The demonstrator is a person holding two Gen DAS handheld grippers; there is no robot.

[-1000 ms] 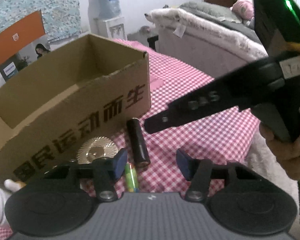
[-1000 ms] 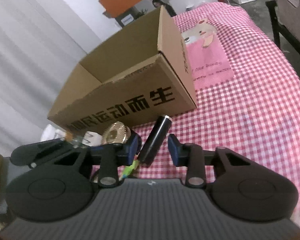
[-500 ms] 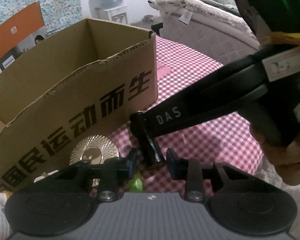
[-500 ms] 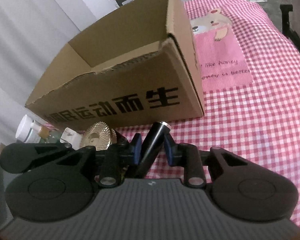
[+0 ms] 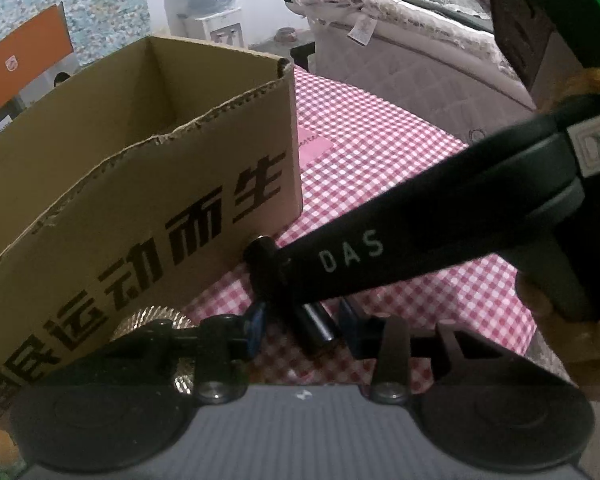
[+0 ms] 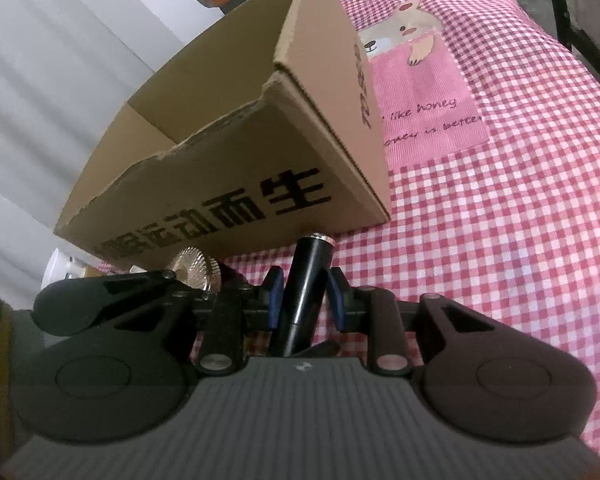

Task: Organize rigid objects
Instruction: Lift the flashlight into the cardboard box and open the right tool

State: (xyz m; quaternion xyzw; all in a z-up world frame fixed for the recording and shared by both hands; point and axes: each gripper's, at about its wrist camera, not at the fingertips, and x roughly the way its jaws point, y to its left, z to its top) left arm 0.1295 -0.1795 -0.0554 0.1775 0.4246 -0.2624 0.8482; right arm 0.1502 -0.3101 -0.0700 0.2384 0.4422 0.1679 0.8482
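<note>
A black cylinder point(image 6: 306, 276) lies on the pink checked cloth in front of a brown cardboard box point(image 6: 236, 184). My right gripper point(image 6: 302, 294) is shut on the cylinder, blue pads on both its sides. In the left wrist view the cylinder point(image 5: 312, 320) sits between the fingers of my left gripper point(image 5: 304, 322), which stands open around it without touching. The right gripper's black finger point(image 5: 352, 252) crosses above. The box point(image 5: 140, 168) is open-topped and close on the left. A gold ribbed disc point(image 6: 194, 268) leans by the box front.
The checked cloth point(image 6: 500, 240) stretches right with a pink bear patch point(image 6: 416, 92). A white bottle point(image 6: 60, 268) stands left of the box. A bed or sofa point(image 5: 400, 40) and a water dispenser point(image 5: 212, 8) are behind.
My right gripper has closed its jaws onto the black cylinder. My left gripper has moved forward around the same cylinder, and the box looms closer in both views.
</note>
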